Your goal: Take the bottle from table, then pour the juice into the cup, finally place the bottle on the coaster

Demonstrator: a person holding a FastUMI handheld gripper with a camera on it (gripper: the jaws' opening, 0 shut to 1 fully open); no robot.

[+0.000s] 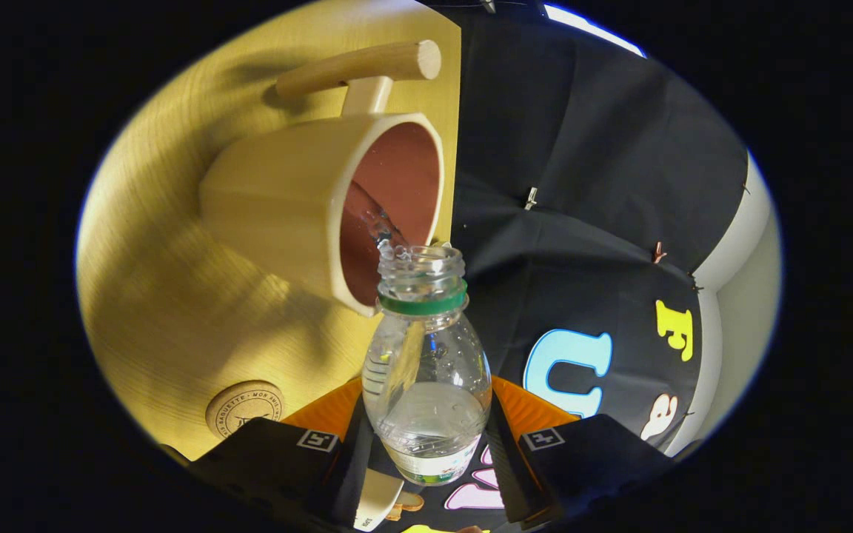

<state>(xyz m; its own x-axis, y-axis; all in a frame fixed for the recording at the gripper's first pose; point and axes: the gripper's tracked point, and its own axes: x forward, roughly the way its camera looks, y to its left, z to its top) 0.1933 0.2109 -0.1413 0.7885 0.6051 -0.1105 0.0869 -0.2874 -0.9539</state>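
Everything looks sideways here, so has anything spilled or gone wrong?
Nothing looks spilled. The tongs grip a clear bottle, uncapped, tipped with its mouth at the rim of the cream cup. Liquid runs into the cup. The table looks dry, and the round coaster is bare.

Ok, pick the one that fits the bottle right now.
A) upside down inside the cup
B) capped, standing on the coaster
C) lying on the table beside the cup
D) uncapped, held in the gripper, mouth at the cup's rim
D: the bottle sits between the gripper fingers with no cap, its open mouth at the rim of the cup, while the coaster is bare.
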